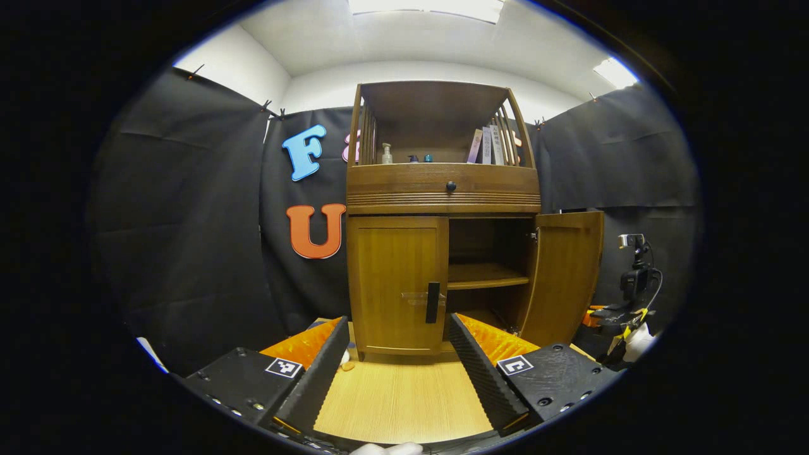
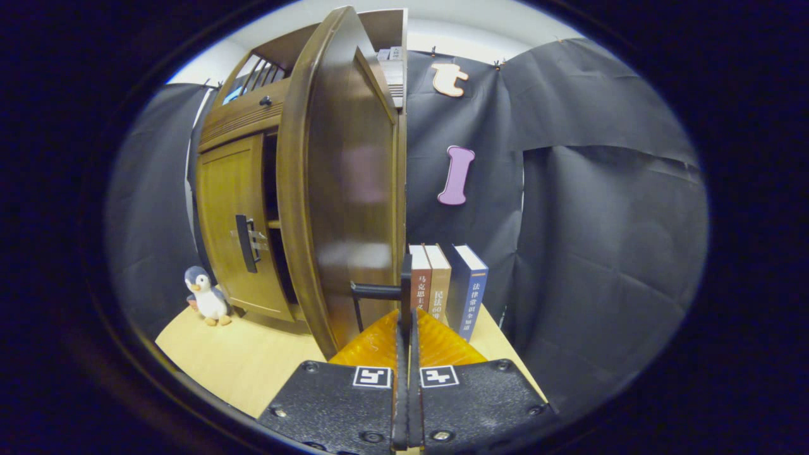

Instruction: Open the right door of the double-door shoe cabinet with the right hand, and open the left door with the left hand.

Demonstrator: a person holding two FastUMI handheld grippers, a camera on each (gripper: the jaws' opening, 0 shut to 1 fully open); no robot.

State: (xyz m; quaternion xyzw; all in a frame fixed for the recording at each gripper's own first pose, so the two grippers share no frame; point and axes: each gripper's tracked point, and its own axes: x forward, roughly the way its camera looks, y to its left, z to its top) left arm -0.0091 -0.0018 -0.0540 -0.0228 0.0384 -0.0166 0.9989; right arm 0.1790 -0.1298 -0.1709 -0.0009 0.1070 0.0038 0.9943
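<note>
We find the right door open, its handle clamped by the right gripper; left gripper gapes before the closed left door.

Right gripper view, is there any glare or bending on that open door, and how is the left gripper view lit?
Right gripper view: the right door bows from fisheye distortion, with soft pale reflections on its glossy face. Left gripper view: bright ceiling lights wash out at the top; the cabinet stays evenly lit and sharp.

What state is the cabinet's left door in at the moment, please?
Shut. The left door sits flush in its frame, while the right door stands swung out, exposing the inner shelf.
</note>
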